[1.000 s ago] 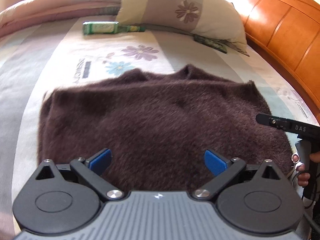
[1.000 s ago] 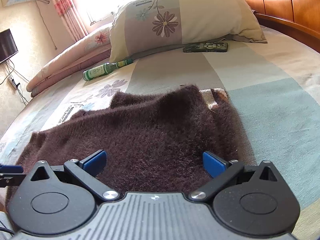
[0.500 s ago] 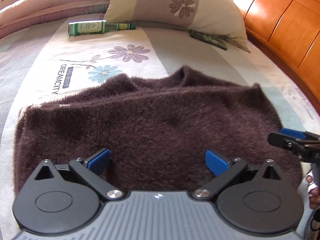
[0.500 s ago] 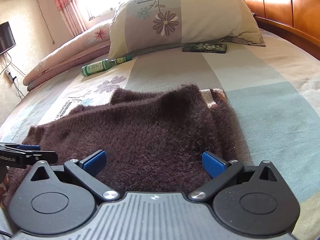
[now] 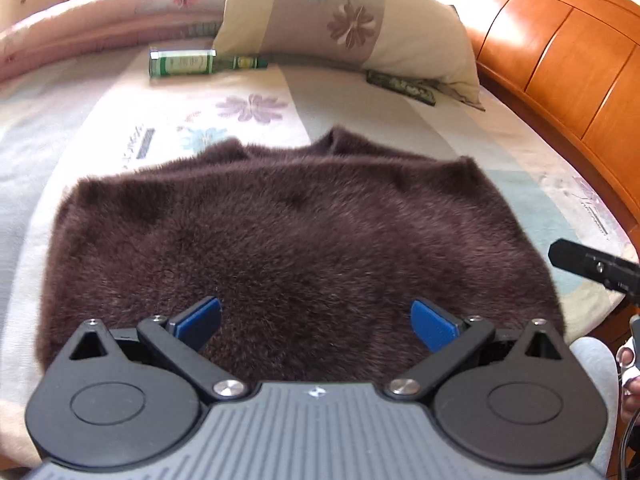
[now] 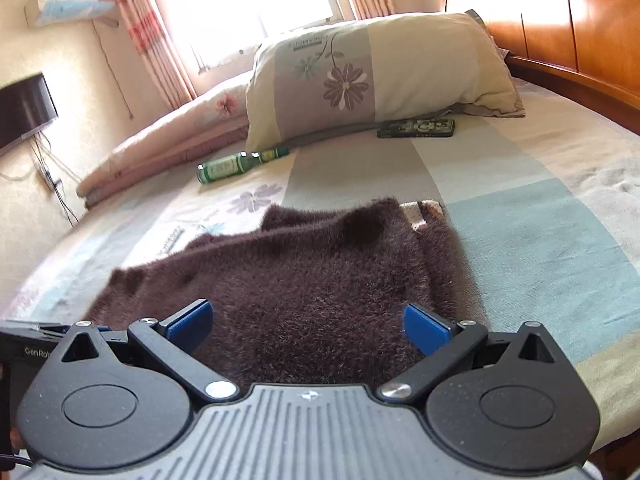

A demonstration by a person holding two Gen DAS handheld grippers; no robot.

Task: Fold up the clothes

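Note:
A dark brown fuzzy sweater (image 5: 288, 240) lies folded into a rough rectangle on the bed, its collar toward the pillow. My left gripper (image 5: 316, 322) hovers open over the sweater's near edge, blue pads wide apart with nothing between them. My right gripper (image 6: 306, 326) is open too, above the near right part of the same sweater (image 6: 320, 280). A patterned inner layer (image 6: 424, 210) peeks out at the sweater's far right corner. The right gripper's body (image 5: 592, 266) shows at the right edge of the left wrist view; the left gripper's body (image 6: 28, 350) shows at the left edge of the right wrist view.
A flowered pillow (image 5: 348, 28) leans at the head of the bed, with a green bottle (image 5: 192, 62) and a dark phone (image 6: 416, 127) lying beside it. A rolled pink quilt (image 6: 168, 140) lies at the far side. The wooden headboard (image 5: 568, 64) runs along the right. A hand (image 5: 630, 376) holds the right gripper.
Both grippers have pulled back and risen a little from the sweater and stayed open. The sweater has not moved.

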